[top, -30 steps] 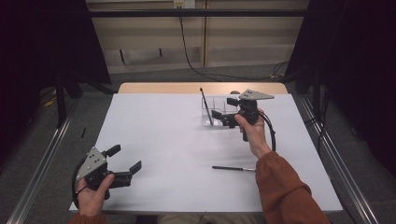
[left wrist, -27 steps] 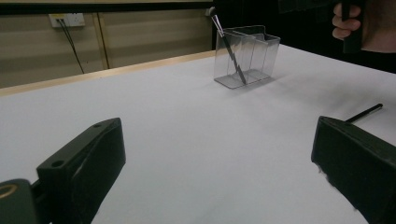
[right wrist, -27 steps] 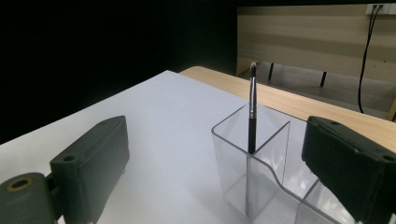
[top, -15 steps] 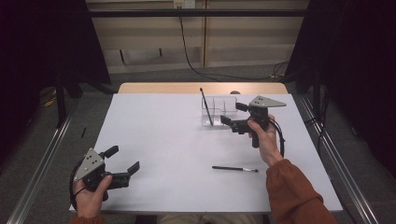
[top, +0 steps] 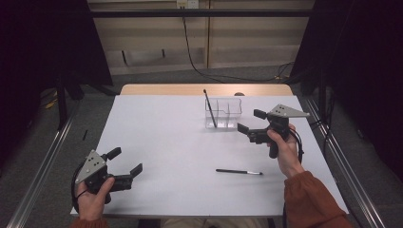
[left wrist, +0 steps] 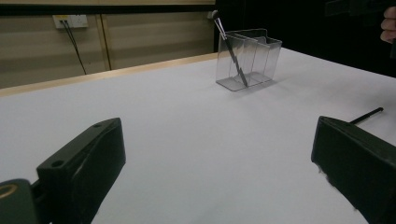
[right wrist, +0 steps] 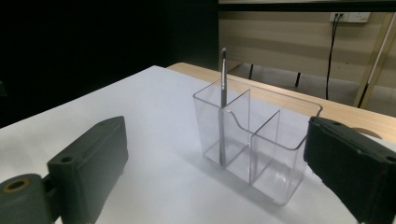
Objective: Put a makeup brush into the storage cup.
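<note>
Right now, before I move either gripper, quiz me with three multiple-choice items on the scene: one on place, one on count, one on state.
1. Where does the loose brush lie?
A. on the table sheet
B. in the organizer
C. in the left gripper

2. How many brushes are in the clear organizer?
A. none
B. one
C. three

3. How do the right gripper jaws stand?
A. shut on a brush
B. shut empty
C. open and empty

Key: 1 A, it lies flat, near the right forearm. 2 B, a single standing brush leans in the end compartment. 3 C, its jaws stand apart with nothing between.
</note>
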A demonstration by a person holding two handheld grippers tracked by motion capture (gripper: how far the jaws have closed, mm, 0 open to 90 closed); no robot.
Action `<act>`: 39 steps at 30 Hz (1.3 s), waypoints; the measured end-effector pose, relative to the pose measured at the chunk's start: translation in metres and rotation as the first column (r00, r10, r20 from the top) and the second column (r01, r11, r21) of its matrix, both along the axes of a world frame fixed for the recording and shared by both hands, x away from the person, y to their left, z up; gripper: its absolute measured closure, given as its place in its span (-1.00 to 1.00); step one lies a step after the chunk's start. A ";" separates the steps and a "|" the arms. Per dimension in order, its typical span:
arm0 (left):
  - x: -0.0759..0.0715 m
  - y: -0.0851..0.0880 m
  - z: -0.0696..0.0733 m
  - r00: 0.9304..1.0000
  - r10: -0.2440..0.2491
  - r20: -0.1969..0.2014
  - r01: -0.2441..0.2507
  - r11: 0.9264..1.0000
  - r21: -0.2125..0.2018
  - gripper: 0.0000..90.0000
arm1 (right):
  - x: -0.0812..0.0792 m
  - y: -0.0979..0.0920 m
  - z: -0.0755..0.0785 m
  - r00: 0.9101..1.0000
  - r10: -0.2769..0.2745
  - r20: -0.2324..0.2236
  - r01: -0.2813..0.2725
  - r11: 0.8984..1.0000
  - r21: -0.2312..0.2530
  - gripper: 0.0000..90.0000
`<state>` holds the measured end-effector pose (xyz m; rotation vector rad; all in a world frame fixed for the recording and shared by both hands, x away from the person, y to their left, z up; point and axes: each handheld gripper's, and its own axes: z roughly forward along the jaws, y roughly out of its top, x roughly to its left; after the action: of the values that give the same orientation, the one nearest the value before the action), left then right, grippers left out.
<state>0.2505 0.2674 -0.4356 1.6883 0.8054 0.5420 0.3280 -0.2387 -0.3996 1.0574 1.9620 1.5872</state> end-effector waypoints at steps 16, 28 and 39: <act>-0.002 0.003 0.000 1.000 0.011 0.003 -0.011 1.000 -0.006 -0.93 | -0.046 -0.036 -0.009 0.999 -0.036 0.012 0.036 0.999 -0.039 -0.87; -0.005 0.004 0.000 1.000 0.017 0.004 -0.017 1.000 -0.017 -0.94 | -0.084 -0.055 -0.026 0.997 -0.079 0.004 0.079 0.997 -0.017 -0.90; -0.007 0.004 0.001 1.000 0.021 0.003 -0.021 1.000 -0.018 -0.94 | -0.108 -0.066 -0.034 0.994 -0.105 -0.017 0.105 0.994 -0.015 -0.90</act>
<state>0.2439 0.2713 -0.4345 1.6637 0.8247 0.5503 0.2203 -0.3044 -0.4337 1.1537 1.8933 1.5109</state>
